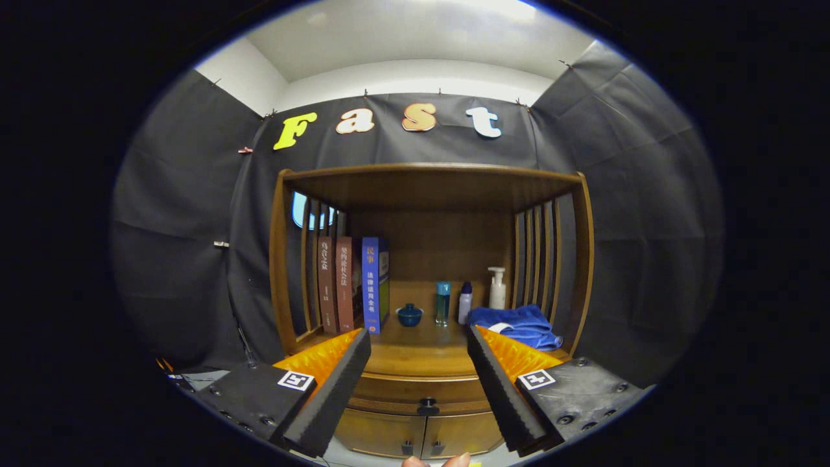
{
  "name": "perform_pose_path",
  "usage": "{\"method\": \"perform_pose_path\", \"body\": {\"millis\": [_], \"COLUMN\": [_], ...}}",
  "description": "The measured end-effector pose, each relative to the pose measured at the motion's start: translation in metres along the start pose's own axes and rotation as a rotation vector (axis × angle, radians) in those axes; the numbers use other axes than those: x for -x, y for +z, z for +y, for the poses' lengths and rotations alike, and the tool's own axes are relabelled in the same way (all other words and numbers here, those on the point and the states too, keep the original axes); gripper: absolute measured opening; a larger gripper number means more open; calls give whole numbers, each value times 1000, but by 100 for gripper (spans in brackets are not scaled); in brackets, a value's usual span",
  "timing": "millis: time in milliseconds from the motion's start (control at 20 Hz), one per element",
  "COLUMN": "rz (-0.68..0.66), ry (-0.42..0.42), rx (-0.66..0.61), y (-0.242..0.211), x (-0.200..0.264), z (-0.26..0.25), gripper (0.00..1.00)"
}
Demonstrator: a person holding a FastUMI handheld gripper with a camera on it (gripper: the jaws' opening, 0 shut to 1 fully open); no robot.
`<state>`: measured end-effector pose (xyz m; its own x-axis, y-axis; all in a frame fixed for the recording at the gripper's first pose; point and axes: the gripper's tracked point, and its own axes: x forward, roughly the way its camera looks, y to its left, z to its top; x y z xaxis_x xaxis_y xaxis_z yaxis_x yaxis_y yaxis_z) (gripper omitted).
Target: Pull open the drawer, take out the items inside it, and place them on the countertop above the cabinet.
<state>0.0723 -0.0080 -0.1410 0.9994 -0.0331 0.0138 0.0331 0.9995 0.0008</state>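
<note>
Gripper (418, 363) is spread wide with nothing held; both fingers hang in open air in front of the cabinet. Between them and just below fingertip level sits the drawer (415, 392), closed, with a small dark knob (427, 407) at its centre. My read: this is the approach step, the pull hasn't started and the drawer's contents are hidden. The next move calls for dropping lower and forward so the knob lands between the fingers, then closing on it and pulling straight out; the knob is small against this wide opening, so centring matters or the fingers will slip off. Below the drawer are two cabinet doors (421, 436) with their own small handles, easy to hit by mistake. At the very near edge a bit of fingertip (436, 462) shows, a person's hand. Above the drawer is the wooden countertop (421, 350), the drop-off zone, bare in the middle just ahead of the fingers. Further back on it: books (353, 283) standing at the left, a small blue lidded pot (409, 315), a teal bottle (443, 302), a small white bottle (465, 303), a pump bottle (497, 287), and a folded blue cloth (515, 324) at the right. A slatted wooden hutch (431, 185) frames it all, with black booth cloth behind and white ceiling above.
</note>
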Motion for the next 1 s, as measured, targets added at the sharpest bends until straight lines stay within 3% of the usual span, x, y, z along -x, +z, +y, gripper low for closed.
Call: {"method": "perform_pose_path", "body": {"millis": [400, 600, 650, 700, 900, 1000], "rz": [188, 282, 310, 318, 363, 365], "ry": [-21, -19, -25, -25, -51, -58], "rx": [-9, -19, -25, -34, -38, -35], "y": [-152, -204, -213, -219, -237, -238], "x": [-46, -67, -67, -72, -82, -87], "z": [-14, -15, -14, -15, -11, -12], "gripper": [99, 99, 95, 82, 57, 53]}}
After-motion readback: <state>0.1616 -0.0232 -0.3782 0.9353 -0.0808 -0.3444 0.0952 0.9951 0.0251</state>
